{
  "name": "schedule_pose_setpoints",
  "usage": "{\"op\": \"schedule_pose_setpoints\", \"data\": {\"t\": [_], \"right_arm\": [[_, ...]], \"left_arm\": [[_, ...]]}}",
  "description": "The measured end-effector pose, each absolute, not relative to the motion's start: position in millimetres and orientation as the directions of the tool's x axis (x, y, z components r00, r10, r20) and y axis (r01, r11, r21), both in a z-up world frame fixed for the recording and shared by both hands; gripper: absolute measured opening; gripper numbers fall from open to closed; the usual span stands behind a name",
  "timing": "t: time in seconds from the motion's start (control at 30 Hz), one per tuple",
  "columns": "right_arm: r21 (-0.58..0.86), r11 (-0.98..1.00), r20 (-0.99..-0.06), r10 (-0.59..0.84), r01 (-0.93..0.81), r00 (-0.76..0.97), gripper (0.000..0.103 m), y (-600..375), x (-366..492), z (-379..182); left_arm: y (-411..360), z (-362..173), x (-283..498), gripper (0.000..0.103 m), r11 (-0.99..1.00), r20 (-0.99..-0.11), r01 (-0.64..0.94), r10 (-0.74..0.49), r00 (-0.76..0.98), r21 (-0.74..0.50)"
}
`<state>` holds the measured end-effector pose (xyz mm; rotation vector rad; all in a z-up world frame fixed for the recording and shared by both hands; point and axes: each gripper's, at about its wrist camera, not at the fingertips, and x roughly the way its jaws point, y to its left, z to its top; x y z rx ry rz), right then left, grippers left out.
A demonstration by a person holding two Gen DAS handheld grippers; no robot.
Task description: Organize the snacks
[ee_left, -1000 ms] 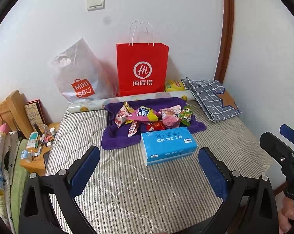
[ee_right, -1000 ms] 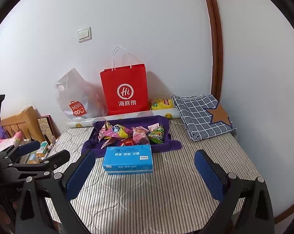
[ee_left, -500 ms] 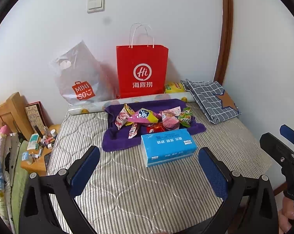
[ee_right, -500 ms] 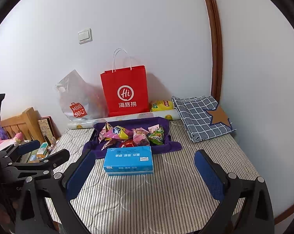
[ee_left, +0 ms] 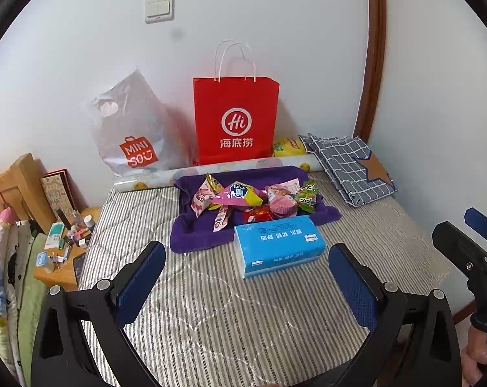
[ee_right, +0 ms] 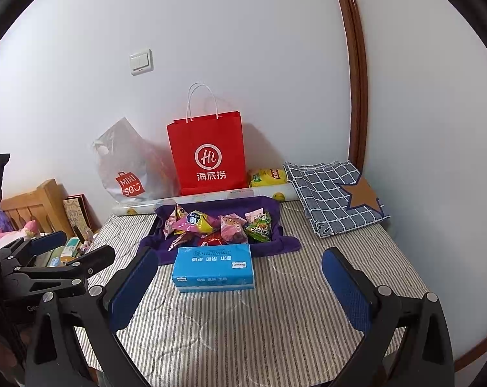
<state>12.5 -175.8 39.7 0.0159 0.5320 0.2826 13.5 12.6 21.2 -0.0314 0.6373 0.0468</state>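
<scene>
Several colourful snack packets (ee_left: 243, 196) (ee_right: 211, 225) lie heaped on a purple cloth (ee_left: 191, 238) (ee_right: 282, 245) in the middle of a striped mattress. A blue tissue pack (ee_left: 277, 245) (ee_right: 214, 267) lies just in front of the heap. A red paper bag (ee_left: 235, 119) (ee_right: 207, 154) and a grey Miniso plastic bag (ee_left: 130, 132) (ee_right: 127, 167) stand against the wall behind. My left gripper (ee_left: 246, 283) is open and empty, held above the near mattress. My right gripper (ee_right: 240, 285) is open and empty, also short of the tissue pack.
A folded checked cloth with a star (ee_left: 353, 167) (ee_right: 337, 196) lies at the back right. A yellow packet (ee_left: 288, 146) and a patterned roll (ee_left: 227, 171) sit by the wall. A cluttered wooden bedside stand (ee_left: 62, 251) is at left. Walls close the back and right.
Both grippers have drawn back and dropped slightly, so the scene sits a little lower and farther. Nothing on the mattress has moved.
</scene>
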Motion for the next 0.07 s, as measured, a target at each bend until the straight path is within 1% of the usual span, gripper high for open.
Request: {"op": "schedule_pose_setpoints", "data": {"t": [0.07], "right_arm": [[0.088,0.961,-0.497,0.27,-0.262,0.824,0.103,-175.3,12.5,38.9]], "left_arm": [[13.6,21.1,13.2,0.1,0.998,-0.587,-0.059,0.041,0.808,-0.01]]}}
